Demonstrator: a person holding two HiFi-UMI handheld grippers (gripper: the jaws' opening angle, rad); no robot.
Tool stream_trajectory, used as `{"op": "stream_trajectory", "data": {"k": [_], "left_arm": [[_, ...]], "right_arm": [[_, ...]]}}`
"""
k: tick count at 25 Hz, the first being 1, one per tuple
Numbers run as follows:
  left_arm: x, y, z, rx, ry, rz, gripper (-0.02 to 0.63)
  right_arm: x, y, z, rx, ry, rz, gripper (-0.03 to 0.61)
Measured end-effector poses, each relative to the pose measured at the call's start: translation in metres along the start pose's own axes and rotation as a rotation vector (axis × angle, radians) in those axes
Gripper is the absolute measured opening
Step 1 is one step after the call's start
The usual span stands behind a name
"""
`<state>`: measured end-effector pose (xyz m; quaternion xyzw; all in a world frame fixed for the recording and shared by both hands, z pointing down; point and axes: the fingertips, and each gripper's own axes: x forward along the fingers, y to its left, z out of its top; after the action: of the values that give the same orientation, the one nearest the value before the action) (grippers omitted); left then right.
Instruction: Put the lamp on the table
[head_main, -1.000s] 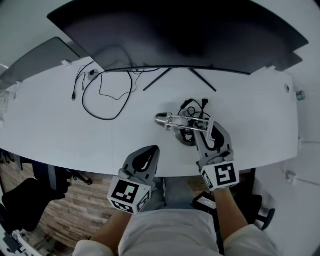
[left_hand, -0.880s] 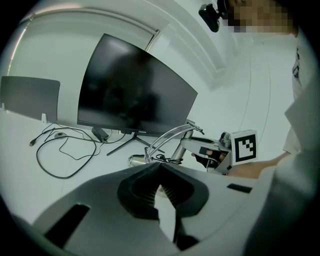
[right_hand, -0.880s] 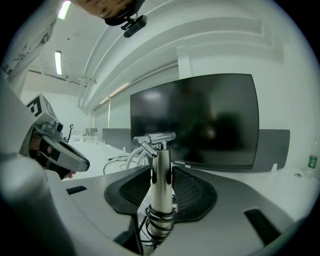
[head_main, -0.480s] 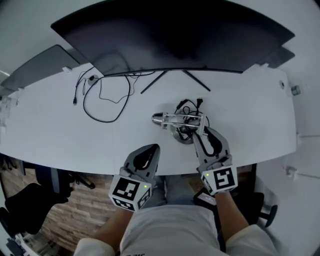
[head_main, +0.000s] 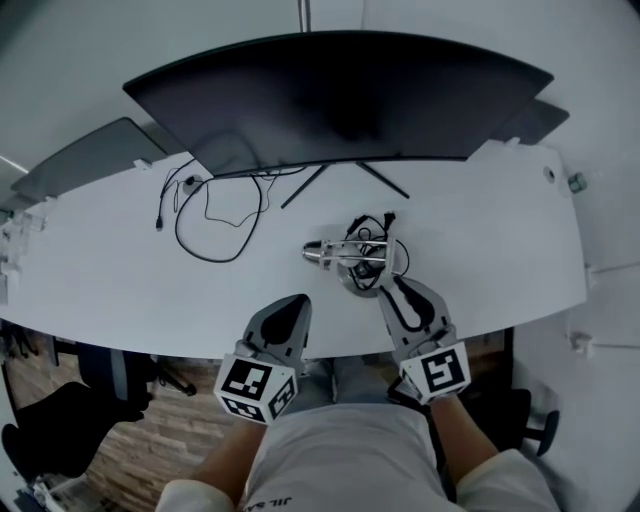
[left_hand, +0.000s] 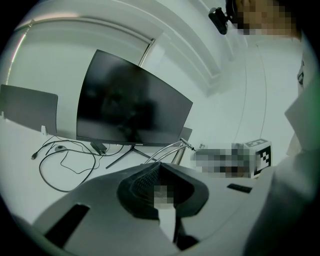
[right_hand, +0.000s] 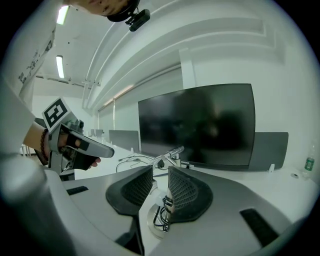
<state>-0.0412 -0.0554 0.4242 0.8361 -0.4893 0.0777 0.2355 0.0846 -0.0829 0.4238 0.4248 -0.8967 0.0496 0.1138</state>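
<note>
The small metal desk lamp (head_main: 352, 252) lies folded on the white table (head_main: 120, 270), its head pointing left over its round base (head_main: 366, 277) with the black cord coiled on it. My right gripper (head_main: 390, 287) is open just in front of the base; in the right gripper view its jaws (right_hand: 160, 187) stand apart with nothing between them, the base (right_hand: 158, 221) just past them and the lamp head (right_hand: 173, 151) beyond. My left gripper (head_main: 296, 304) is shut and empty at the table's near edge, left of the lamp. The lamp's arm (left_hand: 167, 149) shows over its jaws.
A wide curved monitor (head_main: 340, 100) stands on thin legs behind the lamp. A loose black cable (head_main: 215, 215) loops on the table at left. A second grey screen (head_main: 90, 160) stands at far left, a small bottle (head_main: 575, 183) at far right.
My right gripper has let go of the lamp and drawn back toward the table's near edge. The lamp stays on the table. The left gripper has barely moved.
</note>
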Motion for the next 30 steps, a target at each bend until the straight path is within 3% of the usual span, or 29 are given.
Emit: {"op": "stream_trajectory", "data": {"k": [12, 22, 30], "left_arm": [[-0.008, -0.010, 0.015, 0.019, -0.027, -0.017, 0.003], [-0.007, -0.023, 0.016, 0.032, -0.013, -0.048, 0.003], [-0.003, -0.028, 0.020, 0.035, -0.012, -0.055, 0.003]], "right_arm": [[-0.020, -0.005, 0.027, -0.029, -0.018, -0.028, 0.067], [-0.018, 0.007, 0.044, 0.030, -0.018, 0.074, 0.035], [-0.017, 0.006, 0.046, 0.027, -0.011, 0.076, 0.032]]}}
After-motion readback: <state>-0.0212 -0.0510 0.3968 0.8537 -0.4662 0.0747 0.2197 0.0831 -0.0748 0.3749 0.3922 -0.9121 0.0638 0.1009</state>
